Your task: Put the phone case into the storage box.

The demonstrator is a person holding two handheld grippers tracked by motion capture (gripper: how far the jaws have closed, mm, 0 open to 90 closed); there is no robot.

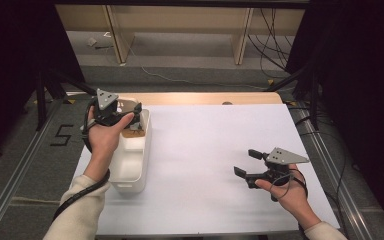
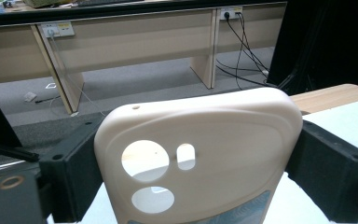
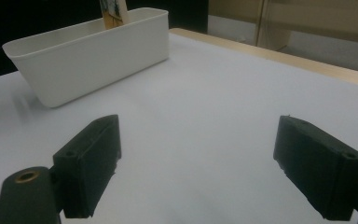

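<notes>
White table (image 1: 205, 165): left gripper (image 2: 191, 158) clamps phone case (image 2: 214, 154); right gripper (image 3: 214, 163) gapes.

White table cover (image 1: 205, 165), wooden desks (image 2: 121, 42) behind, wall sockets (image 2: 58, 30), black cables (image 2: 242, 51) across grey floor (image 1: 25, 165).

High view looks down on the table (image 1: 205, 150); both gripper views sit low, sharing the white bin (image 3: 88, 56).

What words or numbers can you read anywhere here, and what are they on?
"5": black tape on the grey floor, left of the table.
Print on the phone case, near its lower edge: too blurred to read.
Yellow labels by the wall sockets: too small to read.
</notes>
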